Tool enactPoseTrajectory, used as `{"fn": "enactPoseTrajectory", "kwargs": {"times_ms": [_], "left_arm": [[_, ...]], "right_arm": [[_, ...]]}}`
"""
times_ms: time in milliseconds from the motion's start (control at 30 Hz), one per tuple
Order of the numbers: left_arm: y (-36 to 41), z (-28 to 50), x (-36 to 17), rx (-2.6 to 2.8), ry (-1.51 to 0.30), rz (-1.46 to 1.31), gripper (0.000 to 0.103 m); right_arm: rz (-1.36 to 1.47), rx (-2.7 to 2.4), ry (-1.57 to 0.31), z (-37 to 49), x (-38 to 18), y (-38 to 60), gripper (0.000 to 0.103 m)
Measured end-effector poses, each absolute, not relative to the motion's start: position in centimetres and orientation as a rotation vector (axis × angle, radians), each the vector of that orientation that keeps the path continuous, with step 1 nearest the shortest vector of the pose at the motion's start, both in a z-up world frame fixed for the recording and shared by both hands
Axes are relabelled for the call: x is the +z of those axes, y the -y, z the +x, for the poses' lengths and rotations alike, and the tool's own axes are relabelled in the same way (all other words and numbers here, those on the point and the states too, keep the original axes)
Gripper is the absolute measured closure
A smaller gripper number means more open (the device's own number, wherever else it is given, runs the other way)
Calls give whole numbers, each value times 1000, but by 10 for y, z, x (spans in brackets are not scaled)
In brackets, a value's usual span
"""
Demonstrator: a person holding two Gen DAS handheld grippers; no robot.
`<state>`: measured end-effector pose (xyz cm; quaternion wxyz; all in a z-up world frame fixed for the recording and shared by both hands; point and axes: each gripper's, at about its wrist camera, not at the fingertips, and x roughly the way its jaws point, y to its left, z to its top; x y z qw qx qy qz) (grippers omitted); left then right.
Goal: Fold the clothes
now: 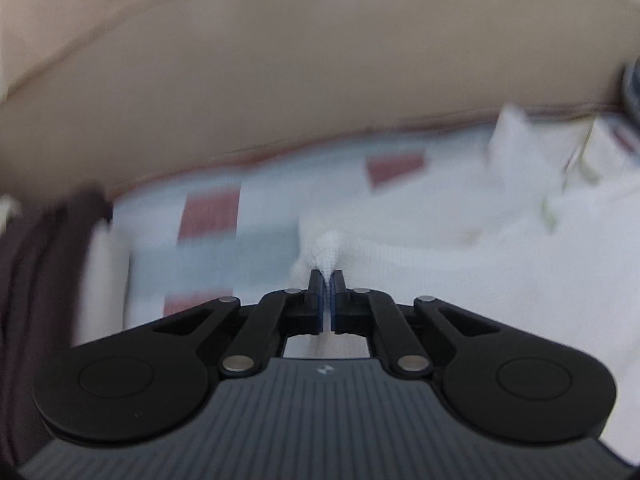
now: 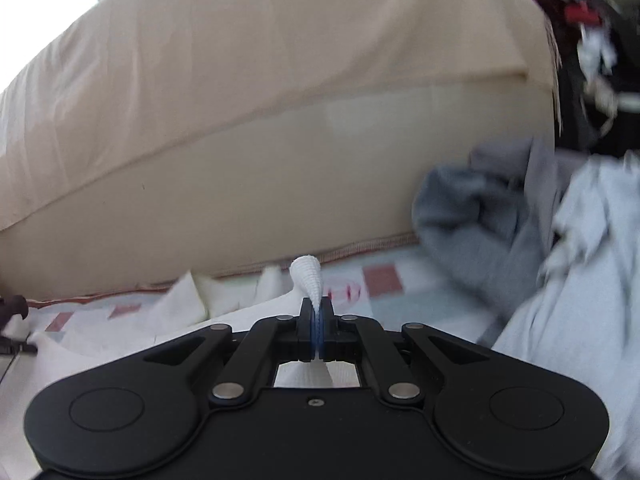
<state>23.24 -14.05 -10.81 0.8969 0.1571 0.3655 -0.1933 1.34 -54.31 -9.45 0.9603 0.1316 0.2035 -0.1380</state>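
Note:
A white knitted garment lies spread on a patterned sheet. My left gripper is shut on a pinch of its fabric, and a small white peak sticks up between the pads. In the right wrist view my right gripper is likewise shut on a fold of the white garment, which curls up above the fingertips. More of the white cloth trails off to the left below it. Both views are blurred by motion.
A beige cushion wall rises close behind the sheet with pale blue and red squares. Grey clothes and a light grey garment are piled on the right. Dark fabric lies at the left edge. A cluttered dark heap sits top right.

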Motion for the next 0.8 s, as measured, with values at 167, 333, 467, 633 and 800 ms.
{"fn": "enactPoseTrajectory", "kwargs": {"times_ms": [167, 333, 467, 633, 800], "left_arm": [[169, 272, -64, -430, -590, 337, 100], [209, 326, -88, -417, -659, 366, 95], [228, 343, -147, -333, -791, 443, 94], [195, 306, -145, -417, -796, 337, 53], [175, 291, -133, -505, -871, 259, 43]], "right_arm": [[213, -352, -415, 31, -74, 560, 101], [280, -407, -553, 77, -108, 597, 100], [369, -516, -659, 100, -149, 623, 90], [530, -419, -645, 75, -139, 628, 55], [396, -347, -729, 70, -138, 613, 41]]}}
